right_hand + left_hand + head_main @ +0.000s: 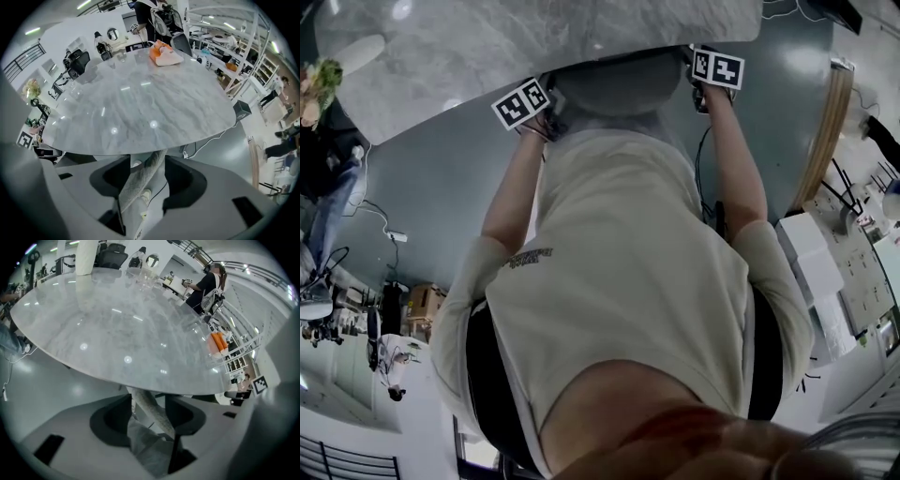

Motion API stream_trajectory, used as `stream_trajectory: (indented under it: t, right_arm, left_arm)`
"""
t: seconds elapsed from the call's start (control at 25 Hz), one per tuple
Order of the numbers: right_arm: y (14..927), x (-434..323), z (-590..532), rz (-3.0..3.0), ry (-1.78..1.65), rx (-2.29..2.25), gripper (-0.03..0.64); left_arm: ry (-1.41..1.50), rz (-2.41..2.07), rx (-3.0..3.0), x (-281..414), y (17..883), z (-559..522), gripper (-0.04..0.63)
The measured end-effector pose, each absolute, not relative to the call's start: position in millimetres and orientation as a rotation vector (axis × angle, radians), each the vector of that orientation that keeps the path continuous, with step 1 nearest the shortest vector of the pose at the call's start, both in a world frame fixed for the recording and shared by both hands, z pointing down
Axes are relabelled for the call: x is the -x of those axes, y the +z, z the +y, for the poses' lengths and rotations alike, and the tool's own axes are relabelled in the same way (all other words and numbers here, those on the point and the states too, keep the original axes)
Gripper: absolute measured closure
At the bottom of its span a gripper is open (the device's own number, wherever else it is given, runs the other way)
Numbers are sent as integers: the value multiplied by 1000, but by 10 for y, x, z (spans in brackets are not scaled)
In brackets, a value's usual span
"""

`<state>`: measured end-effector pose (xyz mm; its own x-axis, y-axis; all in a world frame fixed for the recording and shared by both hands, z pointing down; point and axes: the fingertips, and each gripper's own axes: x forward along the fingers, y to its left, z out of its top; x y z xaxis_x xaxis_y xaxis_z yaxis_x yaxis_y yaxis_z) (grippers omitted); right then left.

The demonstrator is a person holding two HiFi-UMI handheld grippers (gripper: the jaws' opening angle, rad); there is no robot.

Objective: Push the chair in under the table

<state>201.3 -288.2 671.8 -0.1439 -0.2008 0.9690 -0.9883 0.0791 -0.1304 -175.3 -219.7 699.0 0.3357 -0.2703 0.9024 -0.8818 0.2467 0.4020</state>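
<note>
— What's the setting?
— A rounded table (487, 56) of polished, grey-veined marble on a glossy grey floor (441, 187), with shelving (236, 361) beyond its far right side.
— And the chair?
— The chair (619, 89), its curved back in coarse grey fabric, sits at the table's near edge. Its top rim runs slantwise between the jaws of the left gripper (149, 401) and the right gripper (147, 161). Both stand wide, not pinching it.

Head view looks steeply down past the person (628, 281) to the table (487, 56); both gripper views face that tabletop closely, from its near edge.
</note>
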Motion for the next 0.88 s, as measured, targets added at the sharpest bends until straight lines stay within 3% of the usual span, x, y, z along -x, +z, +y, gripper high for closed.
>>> stream_trajectory:
  t: [0.52,0.88]
  right_arm:
    - [5733,-1930,-3156,-1699,1094,-1235,388]
    - [4680,-1764,-3528,-1979,959,-1287,423]
  left_arm:
    - [621,-1258,-1415,1714,6164,-2407,373]
    - [426,-1347,-1680,1388,5007,-3052,377]
